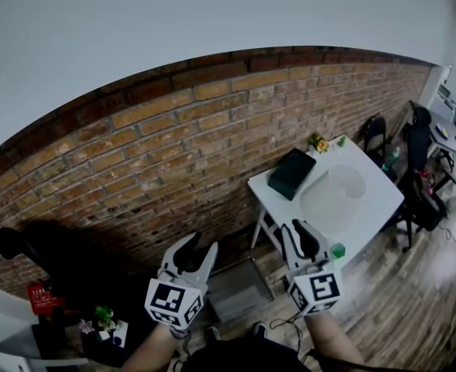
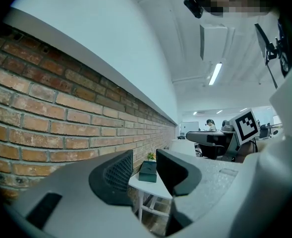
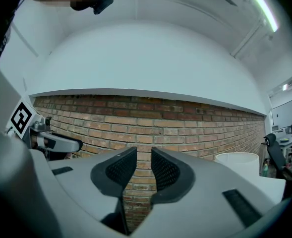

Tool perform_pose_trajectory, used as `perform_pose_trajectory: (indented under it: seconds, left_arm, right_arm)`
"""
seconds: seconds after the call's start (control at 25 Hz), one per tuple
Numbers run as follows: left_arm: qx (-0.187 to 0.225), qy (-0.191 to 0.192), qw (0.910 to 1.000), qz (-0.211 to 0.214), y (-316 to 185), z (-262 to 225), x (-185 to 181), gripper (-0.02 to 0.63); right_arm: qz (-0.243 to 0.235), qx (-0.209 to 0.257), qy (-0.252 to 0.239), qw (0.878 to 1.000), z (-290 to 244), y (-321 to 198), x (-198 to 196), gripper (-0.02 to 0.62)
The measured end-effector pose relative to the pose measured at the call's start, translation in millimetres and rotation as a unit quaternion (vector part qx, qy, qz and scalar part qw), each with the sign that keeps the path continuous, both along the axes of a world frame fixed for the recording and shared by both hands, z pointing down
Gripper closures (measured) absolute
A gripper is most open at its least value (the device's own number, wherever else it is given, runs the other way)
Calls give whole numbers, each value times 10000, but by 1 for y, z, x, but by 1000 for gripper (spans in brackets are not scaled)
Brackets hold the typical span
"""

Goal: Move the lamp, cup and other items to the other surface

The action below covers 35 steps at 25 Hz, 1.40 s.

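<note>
A white table (image 1: 382,200) stands against the brick wall at the right of the head view. On it are a white lamp (image 1: 344,184), a dark green box (image 1: 291,173), a small potted plant (image 1: 317,142) and a green cube (image 1: 337,250) near the front edge. My left gripper (image 1: 199,245) hangs in the air left of the table, shut and empty. My right gripper (image 1: 299,227) is just before the table's near edge, its jaws nearly together with nothing between them. The left gripper (image 2: 145,165) looks level at the box (image 2: 148,171). The right gripper (image 3: 144,160) faces the bricks, with the lamp (image 3: 237,158) to its right.
A dark low table at the lower left holds a small plant (image 1: 104,316) and a red item (image 1: 43,297). A black chair (image 1: 26,242) stands by the wall. Office chairs (image 1: 417,142) and desks fill the far right. The floor is wood.
</note>
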<state>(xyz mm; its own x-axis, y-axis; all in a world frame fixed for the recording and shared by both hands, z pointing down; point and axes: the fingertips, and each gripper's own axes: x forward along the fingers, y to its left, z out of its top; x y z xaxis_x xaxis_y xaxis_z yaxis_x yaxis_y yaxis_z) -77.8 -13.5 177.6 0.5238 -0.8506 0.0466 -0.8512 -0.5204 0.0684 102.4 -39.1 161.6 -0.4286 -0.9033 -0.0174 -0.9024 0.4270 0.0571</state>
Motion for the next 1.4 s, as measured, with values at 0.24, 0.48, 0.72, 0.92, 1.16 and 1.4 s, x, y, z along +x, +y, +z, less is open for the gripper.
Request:
perform_pose_trajectory:
  seconds: [0.24,0.48,0.72,0.92,1.16,1.4]
  left_arm:
    - [-78,15,10000,-12,1,6,3,463]
    - [-105,46,9999,-7,-1,6,3,463]
    - [-153,65,9999,10,0,10,3,463]
    - [-151,56,9999,24,0,9,3,463]
    - [-167,68,9998,3,0,12,-1,463]
    - [-219,81,9997,-32,0,16,-5,463]
  right_arm:
    - [-49,78,-24,10000,1,-1,1,513]
    - [-47,201,-16,9998,-4,-1,1,570]
    - [-114,186,150,9996,-4,1,-3,591]
    - [-166,154,167,9996,-4,2,-5,591]
    - [-165,170,171,9996,-4,3,-7,591]
    - [-165,170,158,9996,-3,2,-9,591]
